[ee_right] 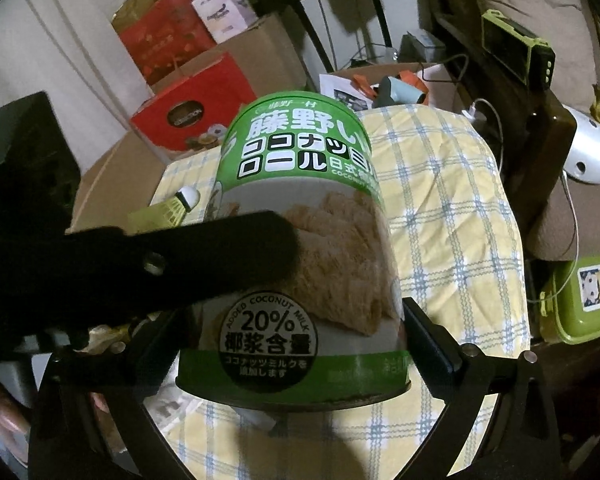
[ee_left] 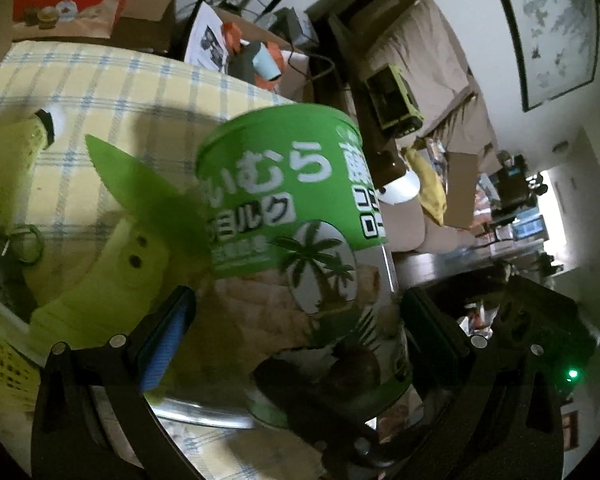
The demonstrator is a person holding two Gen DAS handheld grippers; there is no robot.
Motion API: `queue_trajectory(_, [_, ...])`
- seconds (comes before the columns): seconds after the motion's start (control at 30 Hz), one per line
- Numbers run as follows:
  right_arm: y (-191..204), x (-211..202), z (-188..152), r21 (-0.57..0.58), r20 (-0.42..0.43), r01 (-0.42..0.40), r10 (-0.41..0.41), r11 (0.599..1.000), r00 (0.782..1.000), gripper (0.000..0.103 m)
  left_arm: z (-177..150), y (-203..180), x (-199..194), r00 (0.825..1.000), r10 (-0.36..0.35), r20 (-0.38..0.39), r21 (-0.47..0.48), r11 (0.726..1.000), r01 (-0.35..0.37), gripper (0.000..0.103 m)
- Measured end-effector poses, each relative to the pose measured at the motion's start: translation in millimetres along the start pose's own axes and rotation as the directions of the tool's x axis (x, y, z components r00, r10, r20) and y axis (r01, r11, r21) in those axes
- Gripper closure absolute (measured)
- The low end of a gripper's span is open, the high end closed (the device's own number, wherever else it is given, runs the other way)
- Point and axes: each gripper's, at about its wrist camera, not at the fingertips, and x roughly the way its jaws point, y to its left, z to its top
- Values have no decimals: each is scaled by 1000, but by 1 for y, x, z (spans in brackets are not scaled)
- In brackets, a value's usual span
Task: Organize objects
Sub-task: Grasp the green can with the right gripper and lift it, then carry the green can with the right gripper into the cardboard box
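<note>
Above the checked cloth (ee_right: 452, 216), both claws, left (ee_left: 296, 332) and right (ee_right: 292, 344), clamp the green tin (ee_right: 300, 240).

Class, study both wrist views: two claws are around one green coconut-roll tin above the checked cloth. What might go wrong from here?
1. Both the left claw and the right claw hold the tin; pulling in different directions may twist it loose.
2. The tin is tilted in the left view; if it slips, it may fall onto the yellow plush toy beside it.
3. The checked cloth is wrinkled, so the tin may wobble when set down.
</note>
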Motion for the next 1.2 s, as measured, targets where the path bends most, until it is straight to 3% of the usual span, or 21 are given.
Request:
queue_trajectory(0.07, [-2, -1, -1, 17, -3, -16, 16, 1000, 1000, 2, -2, -5, -1, 1000, -6, 2, 19, 1000, 6, 8])
queue_trajectory(0.5, [32, -33, -3, -49, 43, 2, 1, 999, 999, 2, -13, -18, -41, 998, -41, 53, 38, 999, 39, 8])
queue_trajectory(0.9, [121, -52, 7, -144, 45, -102, 110, 984, 993, 2, -22, 11, -142, 984, -51, 169, 13, 999, 49, 9])
queue_trajectory(1.2, [211, -27, 0, -215, -5, -192, 196, 958, 981, 2, -32, 70, -221, 968, 16, 250, -70, 998, 1, 9])
